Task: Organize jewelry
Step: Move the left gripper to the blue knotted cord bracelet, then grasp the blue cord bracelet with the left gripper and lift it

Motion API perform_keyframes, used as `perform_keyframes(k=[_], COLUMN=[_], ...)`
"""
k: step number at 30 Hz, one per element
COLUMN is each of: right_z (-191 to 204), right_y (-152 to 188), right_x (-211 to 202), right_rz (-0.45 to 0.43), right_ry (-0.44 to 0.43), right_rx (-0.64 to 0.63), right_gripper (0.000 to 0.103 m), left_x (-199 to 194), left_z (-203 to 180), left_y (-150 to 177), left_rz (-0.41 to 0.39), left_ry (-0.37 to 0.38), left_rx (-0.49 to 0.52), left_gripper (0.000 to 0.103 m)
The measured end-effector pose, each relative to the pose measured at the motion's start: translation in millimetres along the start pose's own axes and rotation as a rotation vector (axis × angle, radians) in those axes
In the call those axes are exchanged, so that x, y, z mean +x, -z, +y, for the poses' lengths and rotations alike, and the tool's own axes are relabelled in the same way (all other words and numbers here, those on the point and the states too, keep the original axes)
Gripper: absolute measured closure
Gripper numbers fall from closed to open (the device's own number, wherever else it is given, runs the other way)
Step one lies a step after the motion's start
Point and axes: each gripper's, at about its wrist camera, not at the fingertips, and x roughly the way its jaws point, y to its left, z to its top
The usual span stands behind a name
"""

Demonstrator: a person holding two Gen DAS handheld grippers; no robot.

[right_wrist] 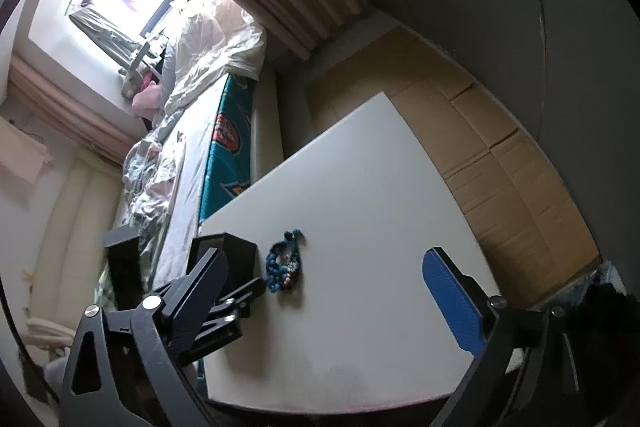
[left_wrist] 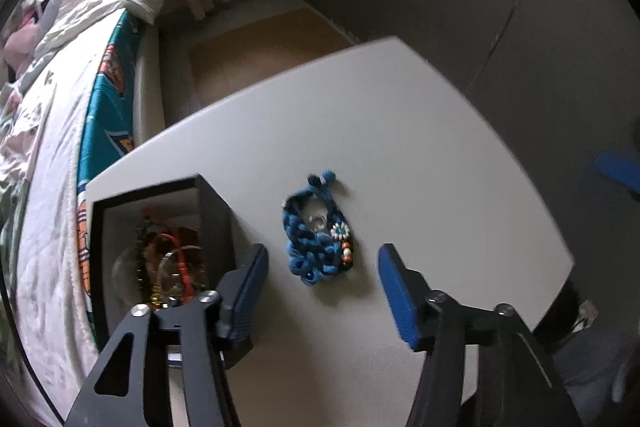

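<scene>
Left wrist view. The left tongs [left_wrist: 322, 291] stand released, jaws spread wide with nothing between the pads. The blue braided bracelet [left_wrist: 318, 231] lies flat on the white desk [left_wrist: 420, 147] just ahead of the tongs, roughly centred on the gap. Judgement: this line-up suits a straight descent onto the bracelet. The black jewelry box [left_wrist: 216, 215] sits open just outside the left finger [left_wrist: 250, 279], likely placed near so the carry is short. Inside it, red cord and clear rings show, but the pieces are tangled and partly behind the finger; separate items cannot be counted. The bracelet's beaded flower charm is readable; a clear element in its middle is too blurred to name. A blue shape at the far right rim is cut off; probably the other tongs, not certain. The bed [left_wrist: 48, 155] lies beyond the box.

Right wrist view. The right tongs [right_wrist: 340, 275] are also released and hold nothing, raised above the near part of the desk. The bracelet lies ahead of them, toward the left finger [right_wrist: 208, 283], well short of the far desk edge. The left tongs come in low from the left and cover much of the box; its interior is hidden here. Bracelet detail is too small to resolve. The window is overexposed.
</scene>
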Motion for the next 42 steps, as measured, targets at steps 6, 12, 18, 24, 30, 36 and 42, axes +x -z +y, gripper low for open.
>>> perform_keyframes(k=[6,12,18,24,30,36,42], right_z=[-10.4,-16.4,-19.4,-15.4,3.6,29.9,46.3], right_y=[-0.8,-2.2,-3.3,-1.2,2.4,6.5,10.3], right_x=[3.1,5.4,5.7,14.8,30.4,57.3,84.1], right_rz=[0.020,0.023,0.007,0.005,0.011,0.057,0.103], right_ry=[0.010,0.012,0.014,0.017,0.039,0.081,0.124], right_rx=[0.026,0.059,0.083,0.092,0.038,-0.071,-0.109], right_gripper=[0.000,0.000,0.000,0.000,0.000,0.000,0.008], left_x=[28.1,43.6,41.0,19.0,-10.2,-28.3,-42.9], left_z=[-7.9,-12.3,-5.6,6.7,25.9,45.9,71.1], left_y=[3.4,3.4,0.4,-6.5,-11.8,-12.7,-10.4], left_rz=[0.067,0.075,0.046,-0.020,-0.106,-0.149,-0.183], left_ry=[-0.048,-0.142,-0.099,-0.018,0.048,0.102,0.130], left_rx=[0.041,0.097,0.057,-0.016,-0.102,-0.158,-0.211], left_gripper=[0.060,0.063,0.083,0.085,0.085,0.085,0.085])
